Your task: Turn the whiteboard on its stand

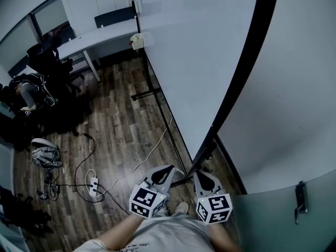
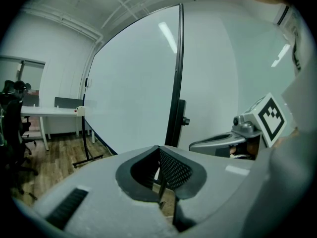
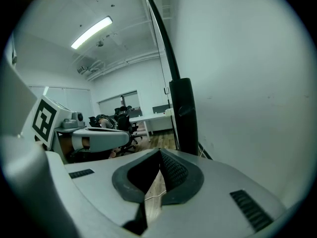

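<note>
The whiteboard (image 1: 194, 62) is a large white panel in a black frame (image 1: 247, 72), standing on a wheeled stand whose far foot (image 1: 144, 94) rests on the wood floor. Its near upright edge (image 3: 183, 115) rises just ahead of my right gripper (image 3: 160, 151), slightly to the right. Both grippers are low in the head view, close to that near edge: the left gripper (image 1: 169, 168) on the board's face side, the right gripper (image 1: 199, 175) by the frame. Both have their jaws shut with nothing between them. In the left gripper view, the left gripper (image 2: 159, 148) points at the upright (image 2: 176, 118).
A pale wall (image 1: 299, 88) runs close behind the board, with a door handle (image 1: 300, 198) at lower right. A white cable and power strip (image 1: 93, 185) lie on the floor at left. A desk (image 1: 100, 38), office chairs and a seated person (image 1: 31, 91) are further left.
</note>
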`<state>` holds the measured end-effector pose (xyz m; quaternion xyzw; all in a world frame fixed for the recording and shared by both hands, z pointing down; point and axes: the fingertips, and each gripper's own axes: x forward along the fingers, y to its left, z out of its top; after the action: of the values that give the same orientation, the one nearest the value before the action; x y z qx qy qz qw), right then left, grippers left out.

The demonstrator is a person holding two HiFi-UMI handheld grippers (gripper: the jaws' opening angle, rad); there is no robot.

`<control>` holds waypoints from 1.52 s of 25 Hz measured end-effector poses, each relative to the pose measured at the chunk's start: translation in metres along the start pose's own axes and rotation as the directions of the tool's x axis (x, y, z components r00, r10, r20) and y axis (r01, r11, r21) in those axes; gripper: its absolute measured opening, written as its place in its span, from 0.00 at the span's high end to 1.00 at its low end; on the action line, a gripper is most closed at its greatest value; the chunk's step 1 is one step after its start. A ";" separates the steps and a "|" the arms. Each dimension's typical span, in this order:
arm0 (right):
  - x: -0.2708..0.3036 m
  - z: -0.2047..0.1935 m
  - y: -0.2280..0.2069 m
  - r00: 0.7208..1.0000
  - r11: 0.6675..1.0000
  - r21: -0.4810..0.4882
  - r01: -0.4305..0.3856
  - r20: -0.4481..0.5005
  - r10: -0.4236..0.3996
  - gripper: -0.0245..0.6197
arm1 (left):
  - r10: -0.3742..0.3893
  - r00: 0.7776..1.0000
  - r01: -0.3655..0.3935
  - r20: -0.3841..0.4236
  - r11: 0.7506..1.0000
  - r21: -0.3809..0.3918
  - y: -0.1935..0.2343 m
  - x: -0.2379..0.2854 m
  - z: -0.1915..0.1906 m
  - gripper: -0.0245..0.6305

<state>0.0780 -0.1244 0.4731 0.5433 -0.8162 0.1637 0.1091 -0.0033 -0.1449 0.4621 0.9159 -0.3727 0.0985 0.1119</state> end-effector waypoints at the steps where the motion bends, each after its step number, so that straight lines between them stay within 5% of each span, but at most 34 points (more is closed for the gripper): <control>1: 0.001 -0.001 0.002 1.000 1.000 -0.001 -0.004 -0.002 0.004 0.95 | -0.001 1.000 0.001 0.003 1.000 -0.001 0.000 0.000 0.001 0.95; 38: 0.007 0.003 0.018 0.998 0.997 -0.047 -0.063 -0.008 0.063 0.95 | -0.010 1.000 0.010 0.001 1.000 0.008 -0.010 -0.004 -0.006 0.95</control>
<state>0.0585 -0.1250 0.4699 0.5139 -0.8362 0.1498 0.1194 0.0003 -0.1334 0.4650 0.9183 -0.3678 0.0986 0.1086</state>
